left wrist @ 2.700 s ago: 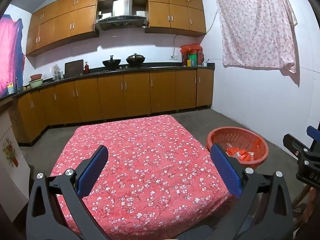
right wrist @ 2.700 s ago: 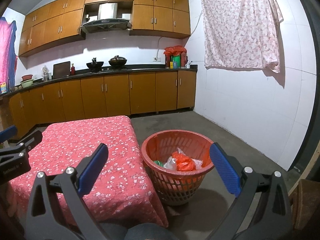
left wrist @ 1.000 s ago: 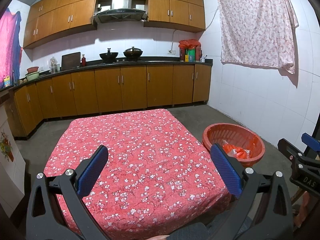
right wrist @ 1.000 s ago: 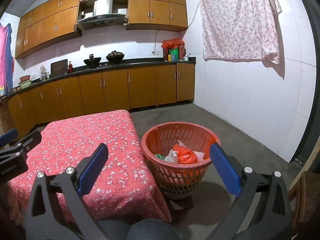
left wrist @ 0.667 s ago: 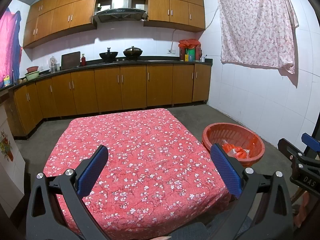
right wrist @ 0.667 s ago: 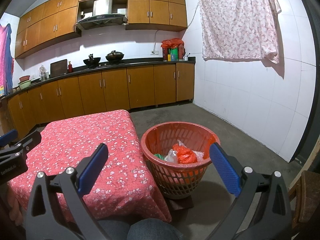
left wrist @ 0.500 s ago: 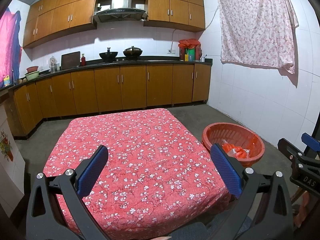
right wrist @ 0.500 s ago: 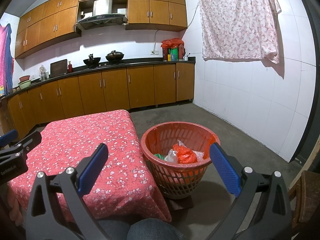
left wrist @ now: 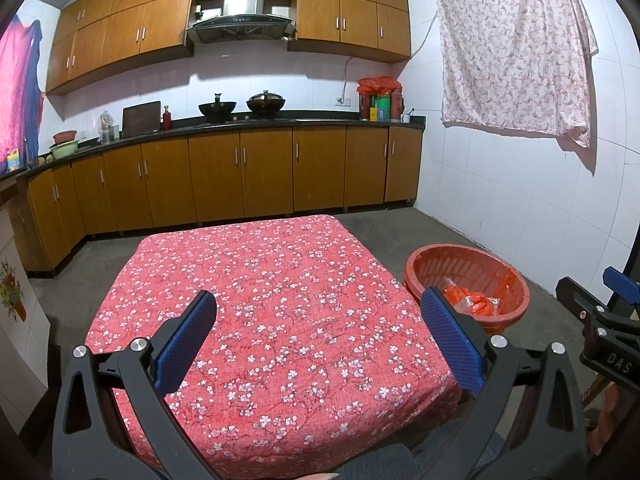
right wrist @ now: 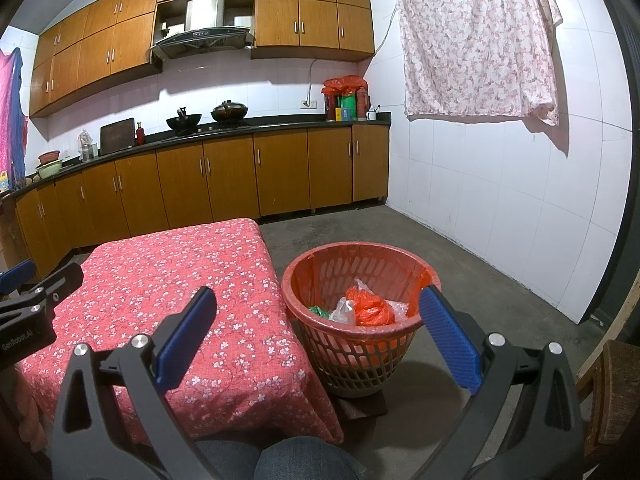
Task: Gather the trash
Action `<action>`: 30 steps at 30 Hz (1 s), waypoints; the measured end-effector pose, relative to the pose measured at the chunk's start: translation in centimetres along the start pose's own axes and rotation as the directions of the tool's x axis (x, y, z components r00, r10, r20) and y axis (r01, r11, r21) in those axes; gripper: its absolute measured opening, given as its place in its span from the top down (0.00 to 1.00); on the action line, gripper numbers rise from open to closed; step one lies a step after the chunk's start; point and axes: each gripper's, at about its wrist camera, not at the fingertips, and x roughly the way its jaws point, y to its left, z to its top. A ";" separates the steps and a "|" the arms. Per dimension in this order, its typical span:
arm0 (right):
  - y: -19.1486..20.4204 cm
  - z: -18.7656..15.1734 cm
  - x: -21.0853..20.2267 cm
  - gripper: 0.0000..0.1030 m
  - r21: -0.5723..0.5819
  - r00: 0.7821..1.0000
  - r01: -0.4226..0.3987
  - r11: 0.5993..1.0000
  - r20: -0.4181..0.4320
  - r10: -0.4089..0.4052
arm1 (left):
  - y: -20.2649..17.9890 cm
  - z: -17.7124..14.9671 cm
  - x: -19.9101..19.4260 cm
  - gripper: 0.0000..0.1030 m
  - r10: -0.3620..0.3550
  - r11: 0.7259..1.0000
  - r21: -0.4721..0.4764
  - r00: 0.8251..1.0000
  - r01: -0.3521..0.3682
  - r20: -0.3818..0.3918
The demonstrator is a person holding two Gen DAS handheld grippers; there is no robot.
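From the left wrist, the left gripper [left wrist: 318, 332] hangs over the near part of a table under a red flowered cloth [left wrist: 264, 300], jaws spread wide with nothing between them. The red basket [left wrist: 466, 286] stands on the floor just right of the table, trash inside.

From the right wrist, the right gripper [right wrist: 316, 334] is likewise wide apart and empty, the basket [right wrist: 360, 308] ahead holding an orange bag [right wrist: 370, 308] and clear wrappers.
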 end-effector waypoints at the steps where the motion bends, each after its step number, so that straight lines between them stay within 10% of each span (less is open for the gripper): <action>1: 0.0 0.0 0.0 0.04 0.000 1.000 0.000 1.000 0.000 0.000 | 0.0 0.1 0.1 0.02 0.001 1.000 0.000 1.000 -0.001 0.001; 30: 0.4 -0.4 -0.1 0.04 0.002 1.000 -0.001 1.000 -0.004 0.001 | -0.1 -0.9 0.2 0.02 0.002 1.000 -0.006 1.000 -0.002 -0.015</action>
